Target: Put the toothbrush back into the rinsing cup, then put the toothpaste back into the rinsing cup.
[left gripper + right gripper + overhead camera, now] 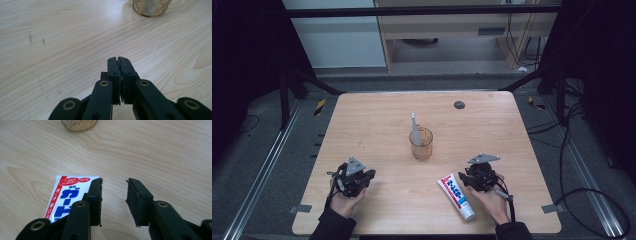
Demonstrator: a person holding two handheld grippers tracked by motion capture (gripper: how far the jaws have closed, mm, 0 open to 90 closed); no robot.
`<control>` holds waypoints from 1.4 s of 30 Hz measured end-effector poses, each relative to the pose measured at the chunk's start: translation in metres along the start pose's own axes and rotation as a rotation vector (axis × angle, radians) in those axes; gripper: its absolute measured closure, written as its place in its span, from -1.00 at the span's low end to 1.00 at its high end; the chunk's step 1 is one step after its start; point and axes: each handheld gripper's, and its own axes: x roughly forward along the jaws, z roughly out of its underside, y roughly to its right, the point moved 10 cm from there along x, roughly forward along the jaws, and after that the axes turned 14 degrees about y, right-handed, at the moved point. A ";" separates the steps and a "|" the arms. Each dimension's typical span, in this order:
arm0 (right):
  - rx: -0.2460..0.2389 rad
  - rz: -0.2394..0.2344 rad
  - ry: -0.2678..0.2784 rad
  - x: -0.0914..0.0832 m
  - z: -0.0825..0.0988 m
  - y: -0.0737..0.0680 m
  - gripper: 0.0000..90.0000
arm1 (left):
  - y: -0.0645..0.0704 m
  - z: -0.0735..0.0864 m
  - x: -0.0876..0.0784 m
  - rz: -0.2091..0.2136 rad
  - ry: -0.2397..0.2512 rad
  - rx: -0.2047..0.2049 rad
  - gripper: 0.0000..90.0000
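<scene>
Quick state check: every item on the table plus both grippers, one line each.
left gripper: shut, nothing between the jaws, above bare table.
right gripper: open, nothing between the jaws, toothpaste tube beside its left jaw.
toothpaste tube: lying flat on the table, not held.
amber glass cup: upright, mid-table.
toothbrush: standing in the cup, leaning slightly.

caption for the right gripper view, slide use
Open right gripper above the table, toothpaste tube beside its left jaw, cup beyond.

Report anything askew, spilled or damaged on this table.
Nothing stands out. The toothpaste tube lies flat and intact beside the right gripper, and the amber cup stands upright with a toothbrush inside. No spills.
</scene>
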 end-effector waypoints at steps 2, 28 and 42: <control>0.010 0.003 0.003 -0.007 -0.001 0.002 0.30 | -0.002 0.000 -0.001 -0.006 -0.003 0.002 0.92; 0.033 -0.012 -0.073 -0.037 0.007 -0.020 -0.27 | -0.020 0.007 -0.002 -0.066 -0.035 -0.002 0.81; 0.026 -0.044 -0.139 -0.036 0.021 -0.038 -0.32 | -0.028 0.010 0.001 -0.092 -0.050 -0.005 0.75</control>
